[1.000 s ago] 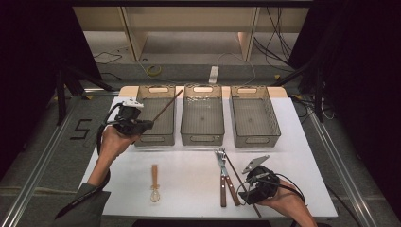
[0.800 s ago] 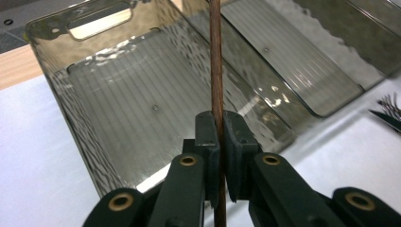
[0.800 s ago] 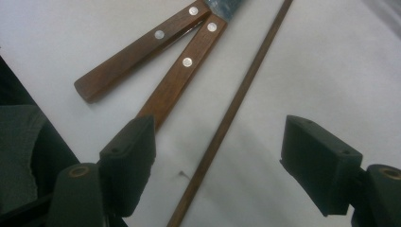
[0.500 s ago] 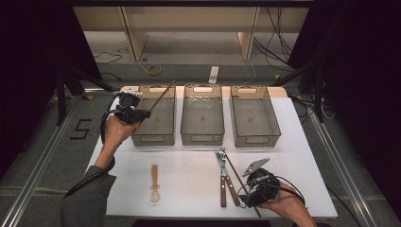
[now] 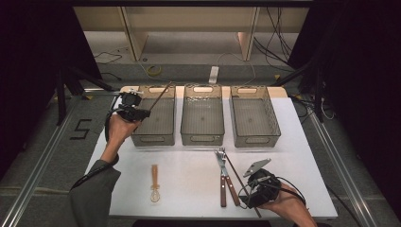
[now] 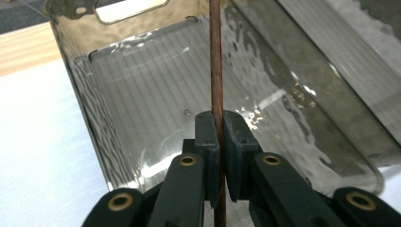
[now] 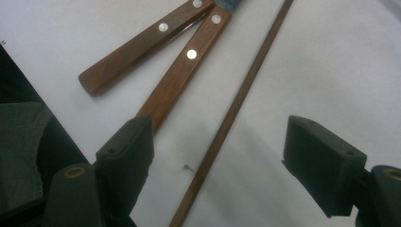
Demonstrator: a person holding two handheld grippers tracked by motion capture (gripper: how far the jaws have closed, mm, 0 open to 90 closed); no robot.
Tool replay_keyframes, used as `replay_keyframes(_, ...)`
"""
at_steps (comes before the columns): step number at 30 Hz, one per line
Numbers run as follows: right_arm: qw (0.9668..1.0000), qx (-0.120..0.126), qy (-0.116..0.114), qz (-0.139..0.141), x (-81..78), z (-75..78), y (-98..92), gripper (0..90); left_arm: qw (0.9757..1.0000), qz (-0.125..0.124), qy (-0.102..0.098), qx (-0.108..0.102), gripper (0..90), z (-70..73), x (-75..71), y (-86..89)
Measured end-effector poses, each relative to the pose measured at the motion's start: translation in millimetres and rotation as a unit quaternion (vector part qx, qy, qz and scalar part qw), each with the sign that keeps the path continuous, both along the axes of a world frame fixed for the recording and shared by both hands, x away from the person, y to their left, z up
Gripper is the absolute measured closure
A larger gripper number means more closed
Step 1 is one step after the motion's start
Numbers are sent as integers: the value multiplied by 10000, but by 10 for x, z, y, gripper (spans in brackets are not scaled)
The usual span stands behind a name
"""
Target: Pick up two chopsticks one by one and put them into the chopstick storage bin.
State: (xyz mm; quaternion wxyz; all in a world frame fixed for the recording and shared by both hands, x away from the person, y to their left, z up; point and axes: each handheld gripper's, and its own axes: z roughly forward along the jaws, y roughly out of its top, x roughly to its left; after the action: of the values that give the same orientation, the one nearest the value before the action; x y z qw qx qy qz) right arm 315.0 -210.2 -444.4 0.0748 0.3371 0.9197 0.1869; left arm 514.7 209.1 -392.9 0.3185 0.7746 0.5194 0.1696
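My left gripper (image 5: 131,111) hangs at the left bin's (image 5: 153,124) left wall, shut on a thin brown chopstick (image 5: 160,94) that slants up and right over the bin. In the left gripper view the pads (image 6: 208,130) pinch the chopstick (image 6: 217,61) above the bin's smoky floor (image 6: 142,75). My right gripper (image 5: 253,191) rests low at the table's front right, open. Its jaws (image 7: 222,142) straddle a second chopstick (image 7: 236,104) lying on the white table, without touching it. Two wood-handled utensils (image 7: 182,66) lie just left of that chopstick.
Three smoky plastic bins stand in a row at the back: left, middle (image 5: 202,127) and right (image 5: 265,124). A wooden spoon (image 5: 154,182) lies front left. The two wood-handled utensils (image 5: 224,177) and the loose chopstick (image 5: 239,177) lie front centre-right.
My left gripper has shifted a little toward the far left of the left bin, carrying the chopstick with it. The right hand has stayed where it was.
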Motion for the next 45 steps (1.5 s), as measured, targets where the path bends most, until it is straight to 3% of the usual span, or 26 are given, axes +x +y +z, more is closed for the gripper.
replay_keyframes(3,10000,1,16,3,-3,-3,1,260,10000,86,2,-1,817,-22,27,5)
replay_keyframes(6,10000,4,25,4,-4,0,-4,259,9997,102,-72,-224,652,-5,32,9)
replay_keyframes(8,10000,-1,16,4,-2,2,-10,260,9997,99,-84,-216,591,23,17,-7)
replay_keyframes(11,10000,7,12,-7,-2,7,-20,259,9995,97,-129,-257,494,85,-44,-25)
replay_keyframes(21,10000,17,-4,-71,-4,23,-30,260,9980,5,-176,-607,315,211,-289,-17)
replay_keyframes(25,9999,12,56,-117,9,22,-30,282,9943,-327,-170,-1005,262,202,-451,-50)
replay_keyframes(29,9997,-50,154,-177,27,14,-22,317,9920,-555,-295,-1098,214,169,-624,-124)
replay_keyframes(32,9995,-63,245,-177,39,5,-10,354,9909,-649,-525,-1056,210,123,-747,-159)
replay_keyframes(35,9991,-149,359,-156,50,-9,10,398,9894,-777,-616,-1058,207,76,-859,-184)
replay_keyframes(40,9975,-507,459,-177,80,-44,44,481,9868,-1023,-685,-1055,185,23,-1025,-269)
replay_keyframes(45,9964,-616,560,-144,110,-67,59,540,9849,-1299,-648,-942,159,-19,-1142,-386)
